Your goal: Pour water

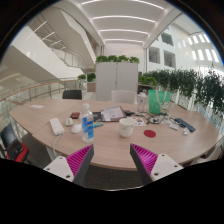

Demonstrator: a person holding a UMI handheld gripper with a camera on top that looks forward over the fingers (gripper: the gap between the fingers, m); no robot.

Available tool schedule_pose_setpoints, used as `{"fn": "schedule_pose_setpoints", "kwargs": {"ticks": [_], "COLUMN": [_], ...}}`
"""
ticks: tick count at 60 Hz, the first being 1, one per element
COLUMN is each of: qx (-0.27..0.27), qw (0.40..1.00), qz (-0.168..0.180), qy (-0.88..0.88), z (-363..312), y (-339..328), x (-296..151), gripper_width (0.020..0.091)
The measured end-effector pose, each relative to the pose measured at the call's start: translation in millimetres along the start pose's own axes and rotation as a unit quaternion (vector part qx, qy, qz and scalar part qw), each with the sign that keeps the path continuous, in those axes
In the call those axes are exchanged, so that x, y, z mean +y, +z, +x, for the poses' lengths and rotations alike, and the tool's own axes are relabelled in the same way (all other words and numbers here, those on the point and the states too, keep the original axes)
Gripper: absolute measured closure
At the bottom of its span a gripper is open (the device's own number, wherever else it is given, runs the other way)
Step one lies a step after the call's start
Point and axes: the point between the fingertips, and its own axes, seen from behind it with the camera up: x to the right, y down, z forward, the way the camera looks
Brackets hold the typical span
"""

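Note:
A clear water bottle [88,125] with a blue label stands on the round wooden table [105,148], beyond my left finger. To its right stands a white cup [127,127], and a small red coaster [150,132] lies next to the cup. My gripper [112,160] hovers before the table's near edge, open, with nothing between its pink pads [80,160]. Both bottle and cup stand well ahead of the fingertips.
A green pitcher-like container [157,102] stands at the back right of the table. A white mug [57,126] and small items sit at the left, papers [112,114] in the middle, dark objects [182,124] at the right. Chairs ring the table; plants line the right side.

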Motion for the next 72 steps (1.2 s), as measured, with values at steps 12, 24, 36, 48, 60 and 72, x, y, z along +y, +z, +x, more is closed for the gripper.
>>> {"fn": "schedule_pose_setpoints", "kwargs": {"ticks": [12, 24, 36, 48, 60, 72], "qx": [-0.067, -0.052, -0.075, -0.075, -0.094, -0.190], "qw": [0.997, 0.997, 0.995, 0.994, 0.995, 0.961], "qz": [0.029, 0.046, 0.069, 0.083, 0.045, -0.008], "qy": [0.018, 0.033, 0.017, 0.006, 0.010, 0.202], "z": [-104, -124, -137, -139, -142, -151], "y": [136, 241, 298, 311, 319, 303], "x": [-4, -26, -39, -34, -29, -82], "gripper_width": [0.0286, 0.0280, 0.0309, 0.0583, 0.0699, 0.0715]}}
